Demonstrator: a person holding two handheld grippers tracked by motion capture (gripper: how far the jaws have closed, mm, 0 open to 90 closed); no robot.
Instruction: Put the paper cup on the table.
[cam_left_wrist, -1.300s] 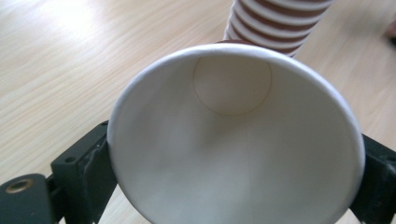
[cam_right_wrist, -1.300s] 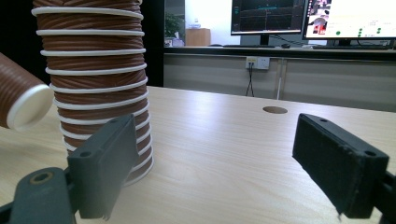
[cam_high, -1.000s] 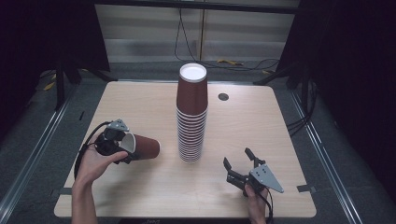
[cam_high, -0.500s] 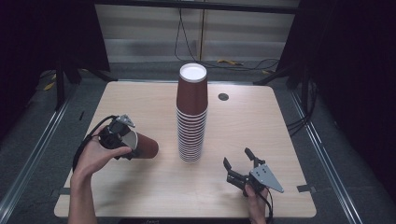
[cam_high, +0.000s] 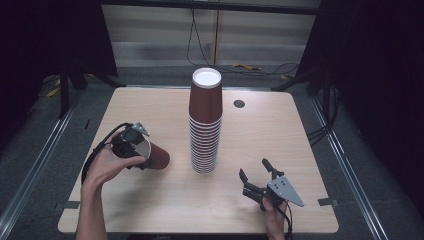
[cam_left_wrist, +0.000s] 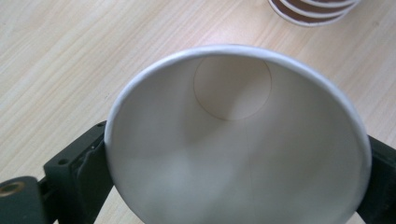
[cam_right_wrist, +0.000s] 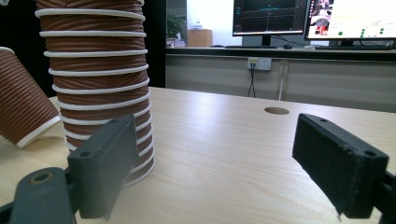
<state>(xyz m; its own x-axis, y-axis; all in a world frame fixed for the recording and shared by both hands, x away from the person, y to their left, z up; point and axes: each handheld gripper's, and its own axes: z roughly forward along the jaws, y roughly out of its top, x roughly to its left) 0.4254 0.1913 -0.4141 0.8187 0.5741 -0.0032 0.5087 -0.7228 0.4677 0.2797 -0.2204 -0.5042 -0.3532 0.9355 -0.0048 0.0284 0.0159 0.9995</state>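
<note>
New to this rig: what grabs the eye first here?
The tall stack of brown paper cups, mouth down at mid-table. Left of it, the left gripper grips a single cup on its side, its white inside facing that gripper's camera. The right gripper sits open near the front edge, holding nothing.

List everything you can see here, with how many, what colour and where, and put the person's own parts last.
stack of cups: one, brown with white rims, upside down at the table's middle.
single cup: one, brown outside, white inside, tilted, left of the stack.
table: one, light wood.
table hole: one, dark, behind and to the right of the stack.
monitors: at least two, lit, in the background of the right gripper view.
left gripper: black, shut on the single cup.
right gripper: black, open, right of the stack.
</note>
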